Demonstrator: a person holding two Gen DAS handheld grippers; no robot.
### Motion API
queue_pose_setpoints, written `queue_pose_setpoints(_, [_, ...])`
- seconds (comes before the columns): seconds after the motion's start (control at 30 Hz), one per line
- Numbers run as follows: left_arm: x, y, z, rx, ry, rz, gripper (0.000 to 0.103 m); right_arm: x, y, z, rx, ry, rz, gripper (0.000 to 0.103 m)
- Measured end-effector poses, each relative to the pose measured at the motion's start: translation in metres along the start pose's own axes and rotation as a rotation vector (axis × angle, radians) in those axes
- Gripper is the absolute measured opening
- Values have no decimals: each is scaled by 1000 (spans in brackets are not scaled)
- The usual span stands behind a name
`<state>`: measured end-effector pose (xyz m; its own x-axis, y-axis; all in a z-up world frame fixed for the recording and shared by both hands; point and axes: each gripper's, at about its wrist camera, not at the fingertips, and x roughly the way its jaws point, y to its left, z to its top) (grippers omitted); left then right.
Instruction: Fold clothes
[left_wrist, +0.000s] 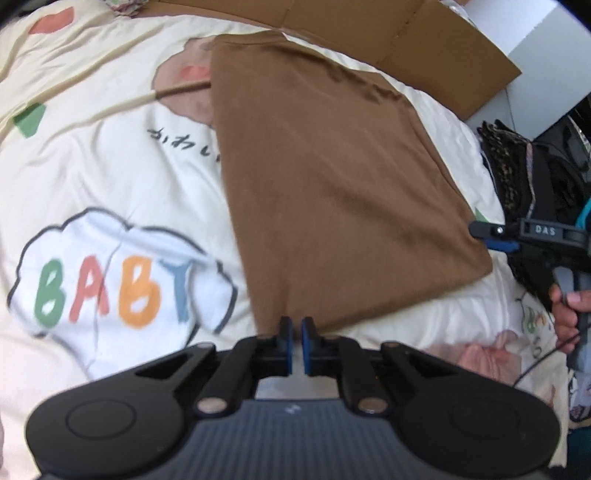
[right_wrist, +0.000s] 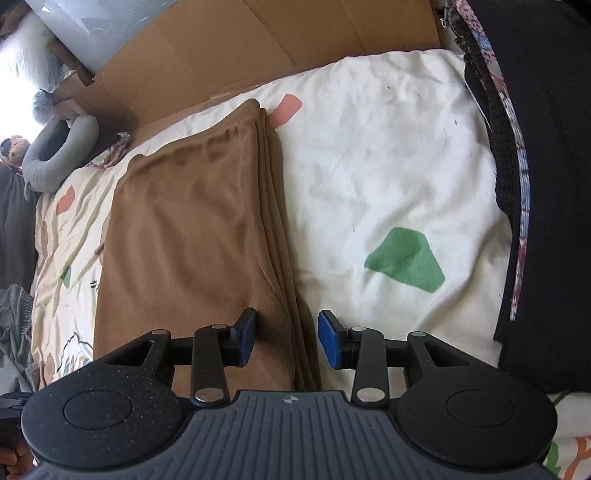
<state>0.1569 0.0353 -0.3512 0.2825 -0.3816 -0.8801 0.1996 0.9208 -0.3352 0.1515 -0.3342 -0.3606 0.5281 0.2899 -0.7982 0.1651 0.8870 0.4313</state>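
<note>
A brown folded garment (left_wrist: 332, 177) lies flat on the cream printed bedspread (left_wrist: 110, 166). My left gripper (left_wrist: 297, 326) sits at the garment's near corner with its blue pads almost together, shut, and no cloth shows between them. In the right wrist view the same brown garment (right_wrist: 192, 229) shows stacked layers along its right edge. My right gripper (right_wrist: 288, 317) is open and low over that layered edge, one finger over the cloth and the other over the bedspread (right_wrist: 388, 166). The left wrist view catches the right gripper (left_wrist: 493, 236) at the garment's right corner, held by a hand (left_wrist: 565, 314).
Flattened cardboard (right_wrist: 258, 40) lines the far side of the bed. A pile of dark and patterned clothes (right_wrist: 546, 184) borders the right side. A grey neck pillow (right_wrist: 55, 155) and a grey garment (right_wrist: 14, 332) lie to the left.
</note>
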Motion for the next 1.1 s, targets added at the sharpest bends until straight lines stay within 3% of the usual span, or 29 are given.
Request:
queue_pose_setpoints(0.07, [-10,4,-3,-12,-9,-8,8,-3,-1,-3,0,1,6,43])
queue_pose_setpoints(0.13, [-17,8,-3,-15,-26,8,17,-6,-3,-5,6,1,22,45])
queue_pose_setpoints(0.2, [-21,13,-2,-29,-39,-5,17,-8,-4,-8,5,4,36,53])
queue_pose_setpoints(0.5, [0,33,10,-169,-25,-67,31,3,-5,-8,7,23,29,53])
queue_pose_setpoints(0.7, [19,51,12,-305,19,-156,32,18,-18,-7,101,44,77,53])
queue_pose_setpoints(1.1, [35,71,5,-434,7,-295,31,24,-38,-4,226,95,207,53])
